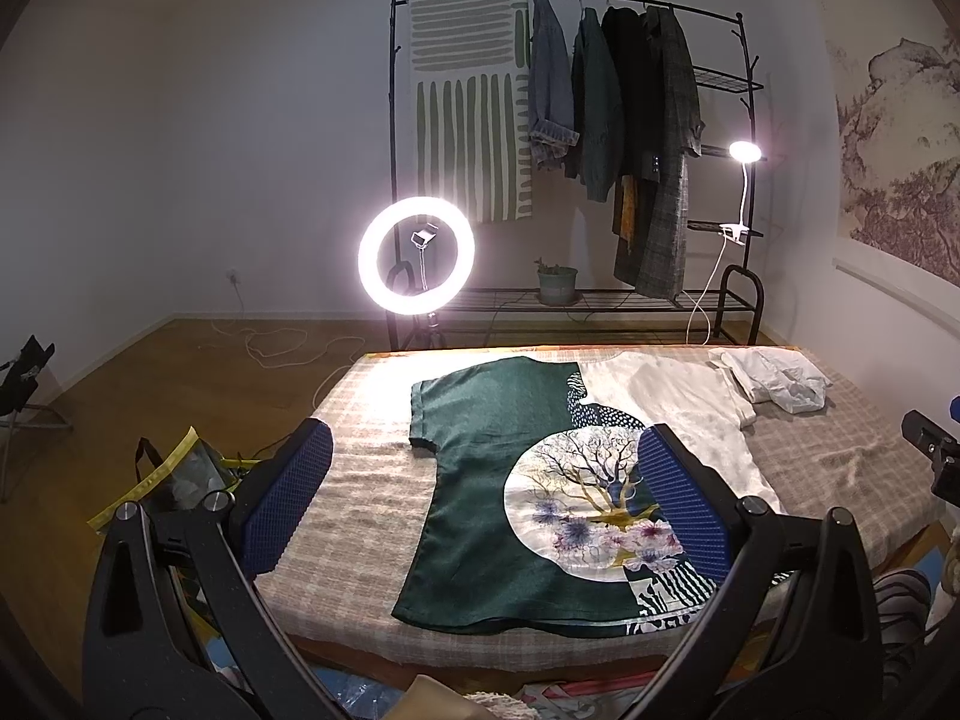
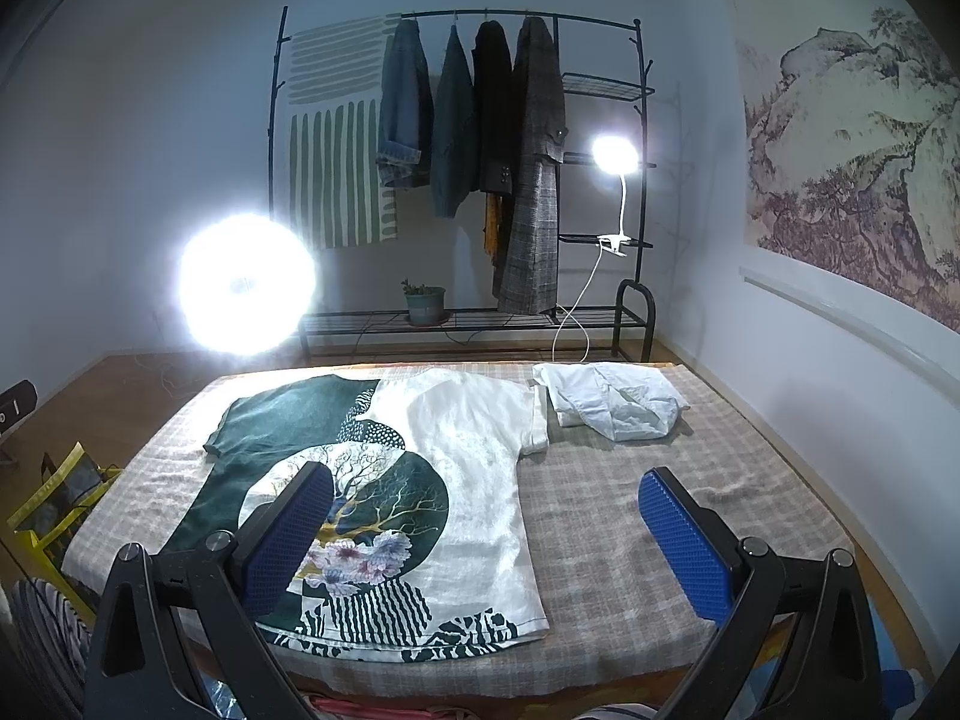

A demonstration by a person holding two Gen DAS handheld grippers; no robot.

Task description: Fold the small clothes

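A green and white T-shirt point(image 1: 480, 480) with a tree and flower print lies flat on the checked table cover, sleeves spread; it also shows in the right wrist view point(image 2: 474, 468). A crumpled white garment point(image 1: 774, 381) lies at the far right; it also shows in the right wrist view point(image 2: 612, 399). My left gripper point(image 1: 480, 498) is open and empty, held above the near edge of the shirt. My right gripper point(image 2: 486, 534) is open and empty, above the shirt's right hem.
The table point(image 2: 690, 480) has a checked cloth. A lit ring light point(image 1: 416, 255) stands behind its far left corner. A clothes rack point(image 1: 600, 150) with hanging coats and a clip lamp point(image 1: 744, 153) stands at the back wall. A yellow-edged bag point(image 1: 174, 474) sits on the floor at the left.
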